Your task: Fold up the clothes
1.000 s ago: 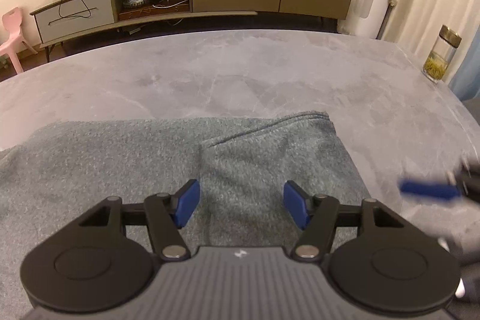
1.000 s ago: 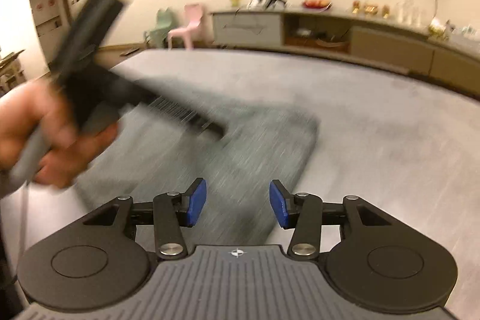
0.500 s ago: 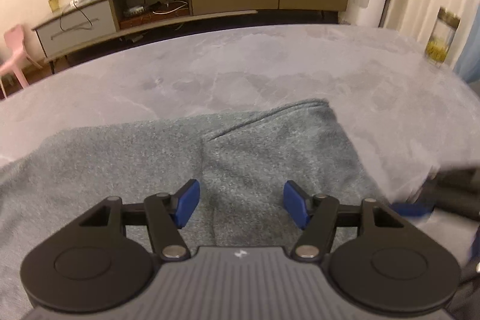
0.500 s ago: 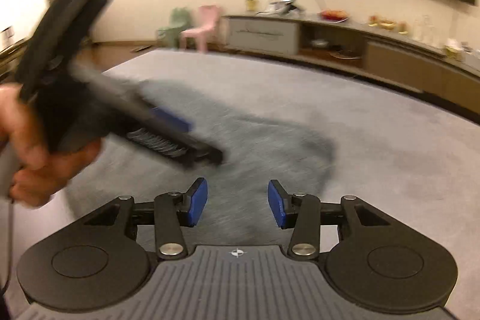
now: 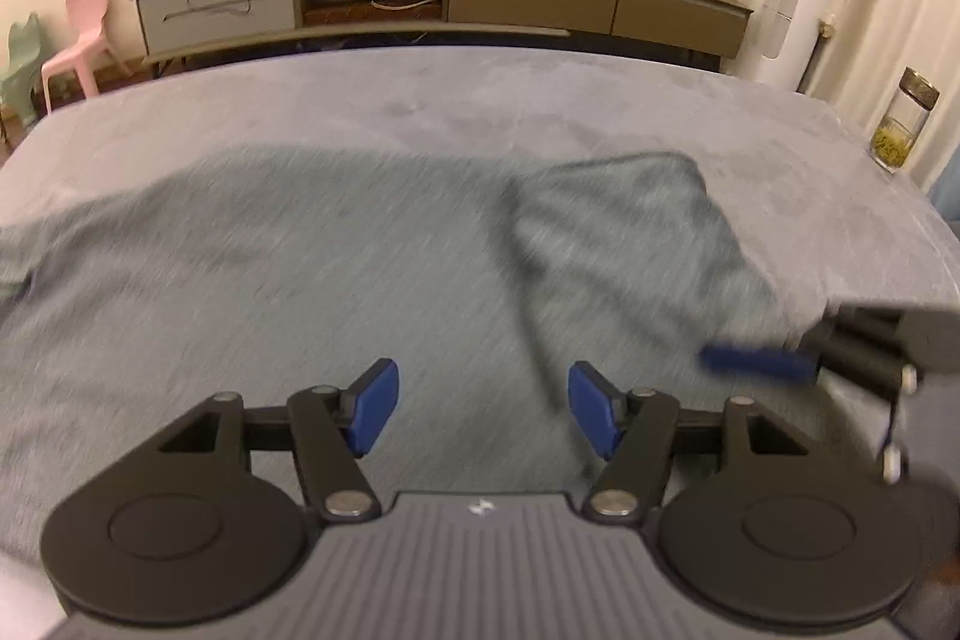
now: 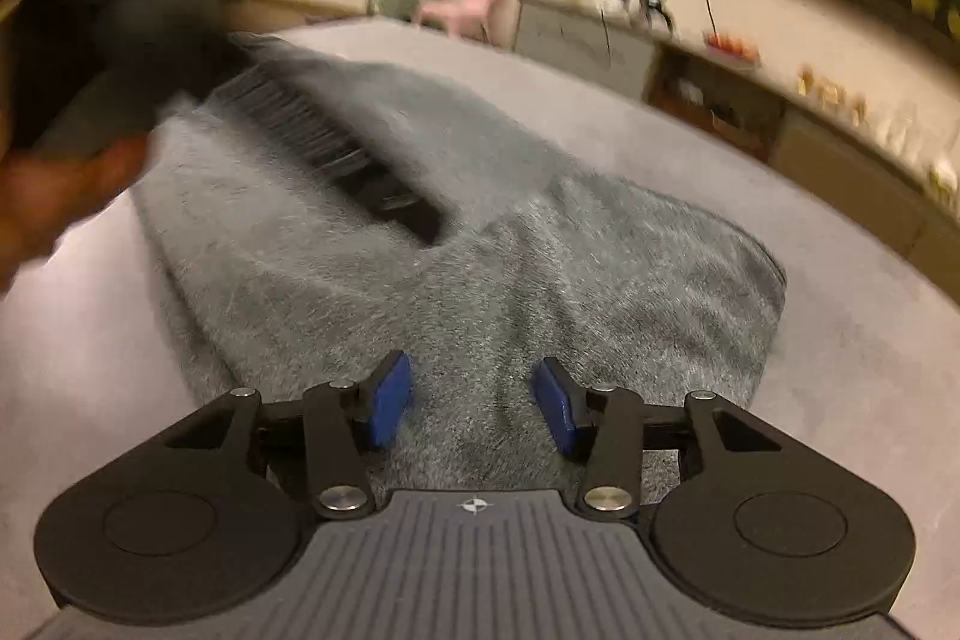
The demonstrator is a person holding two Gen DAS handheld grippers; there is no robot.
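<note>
My left gripper (image 5: 483, 412) black linkage arms, blue pads (image 5: 375, 406), silver pivot screws, ribbed grey housing with small star mark, right gripper (image 6: 472, 403) identical.

Garment (image 5: 336, 280) fuzzy grey knit; table (image 5: 420, 100) matt grey, marbled; tool pads (image 5: 375, 415) blue

Sweater (image 5: 360, 268): motion-blurred in the left wrist view, weave smeared, cut off at the left edge
Right gripper (image 5: 762, 359): a blurred blue streak, body cut off at the right edge
Left gripper (image 6: 384, 196): blurred dark shape, fingertips not discernible
Hand (image 6: 54, 196): smeared, cut off at the left edge
Sideboard items (image 6: 828, 94): too blurred to identify
</note>
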